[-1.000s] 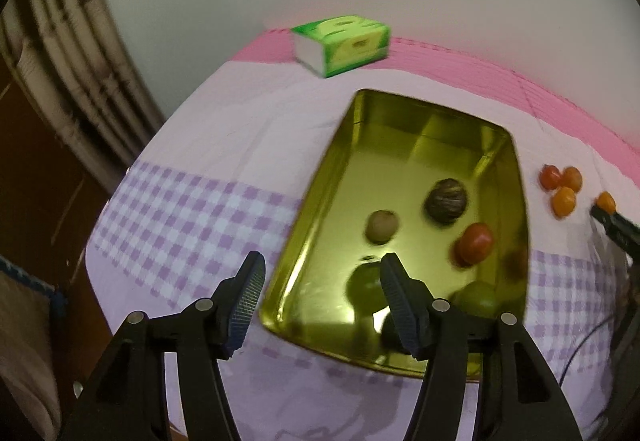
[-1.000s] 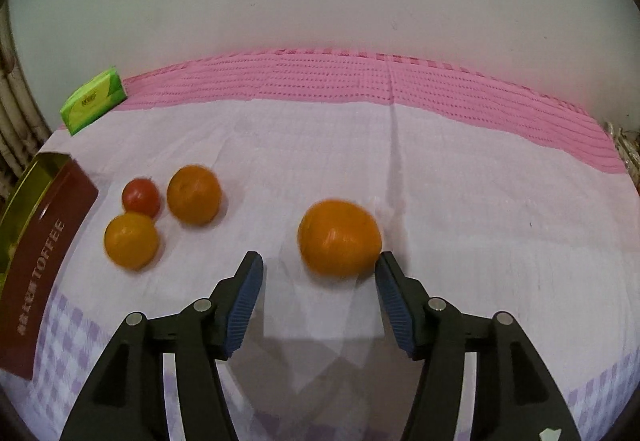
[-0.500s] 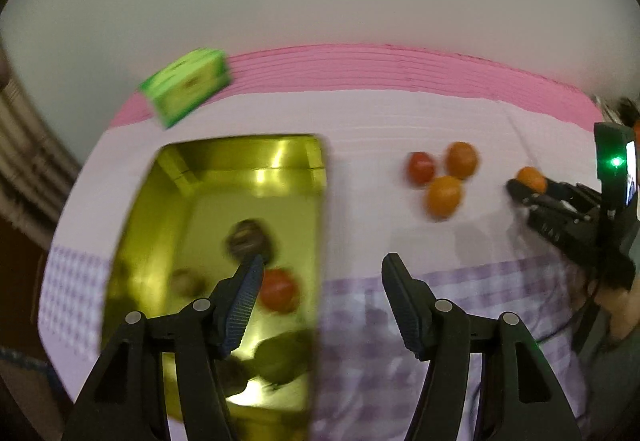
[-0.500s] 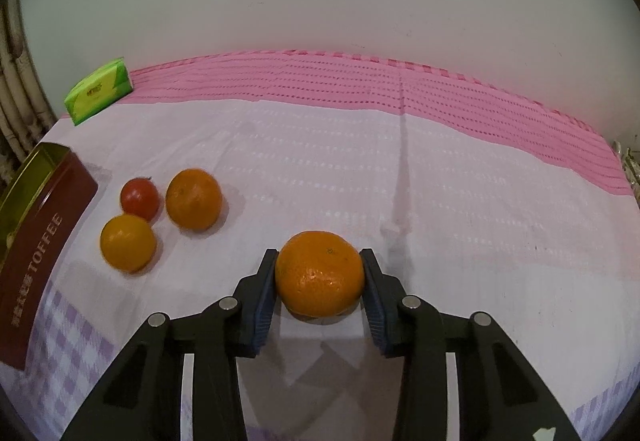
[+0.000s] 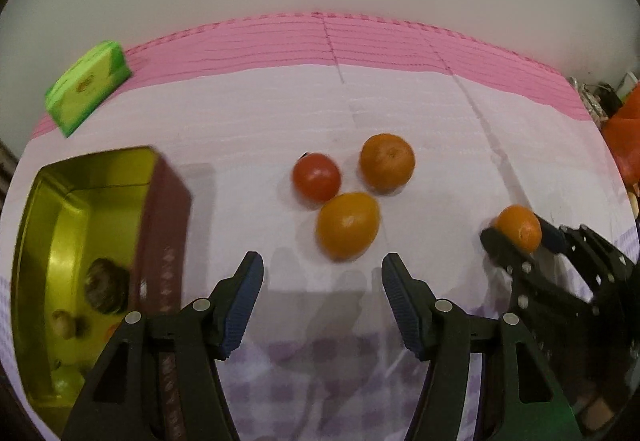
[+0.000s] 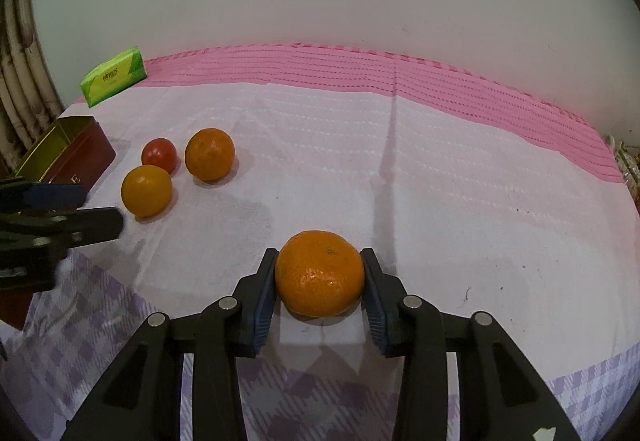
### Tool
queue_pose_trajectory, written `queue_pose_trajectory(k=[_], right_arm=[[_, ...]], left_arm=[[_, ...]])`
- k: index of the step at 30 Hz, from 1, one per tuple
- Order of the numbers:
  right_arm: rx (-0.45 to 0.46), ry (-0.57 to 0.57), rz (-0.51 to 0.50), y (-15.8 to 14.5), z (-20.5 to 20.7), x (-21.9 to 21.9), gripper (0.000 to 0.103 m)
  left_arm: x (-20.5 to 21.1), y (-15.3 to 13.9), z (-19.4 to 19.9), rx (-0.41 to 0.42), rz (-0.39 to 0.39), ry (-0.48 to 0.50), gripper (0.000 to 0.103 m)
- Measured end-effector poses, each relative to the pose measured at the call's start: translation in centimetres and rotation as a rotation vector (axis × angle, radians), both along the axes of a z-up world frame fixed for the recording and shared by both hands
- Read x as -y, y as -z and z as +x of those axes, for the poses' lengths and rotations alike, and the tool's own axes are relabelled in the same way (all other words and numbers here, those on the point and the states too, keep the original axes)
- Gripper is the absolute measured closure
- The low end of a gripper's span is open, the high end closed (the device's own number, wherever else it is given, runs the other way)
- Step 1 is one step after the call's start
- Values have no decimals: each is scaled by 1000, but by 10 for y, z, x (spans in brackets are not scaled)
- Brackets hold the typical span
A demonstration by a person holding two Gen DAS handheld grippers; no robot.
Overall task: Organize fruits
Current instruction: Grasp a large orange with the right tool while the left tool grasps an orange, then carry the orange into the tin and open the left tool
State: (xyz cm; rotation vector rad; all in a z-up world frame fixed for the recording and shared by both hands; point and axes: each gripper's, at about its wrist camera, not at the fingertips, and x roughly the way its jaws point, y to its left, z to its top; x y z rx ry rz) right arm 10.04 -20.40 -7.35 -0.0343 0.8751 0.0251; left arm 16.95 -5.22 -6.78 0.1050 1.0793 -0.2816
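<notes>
Three fruits sit bunched on the table [image 6: 460, 177]: a tomato [image 5: 316, 177] and two oranges [image 5: 347, 225]. Right gripper [image 6: 320, 291] has its jaws clamped on another orange [image 6: 320, 273], low over the cloth. Left gripper [image 5: 322, 295] jaws wide, nothing between them, near the gold tin [image 5: 52, 233].

From the left wrist view, three fruits [image 5: 348, 193] cluster at twelve o'clock, the tin [image 5: 156, 225] lies at nine, the tissue pack [image 5: 88, 87] at ten, behind it.
</notes>
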Motion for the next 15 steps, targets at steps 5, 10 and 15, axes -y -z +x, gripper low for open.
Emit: queue_pose_trajectory(k=[5, 10, 15], right_arm=[[0, 0, 2, 0, 0, 0, 65], [0, 0, 2, 0, 0, -1, 65], [0, 0, 4, 0, 0, 1, 65]], left_arm=[[12, 9, 19, 4, 6, 4, 47], [13, 13, 18, -10, 3, 4, 67], [5, 12, 6, -16, 3, 11, 69]])
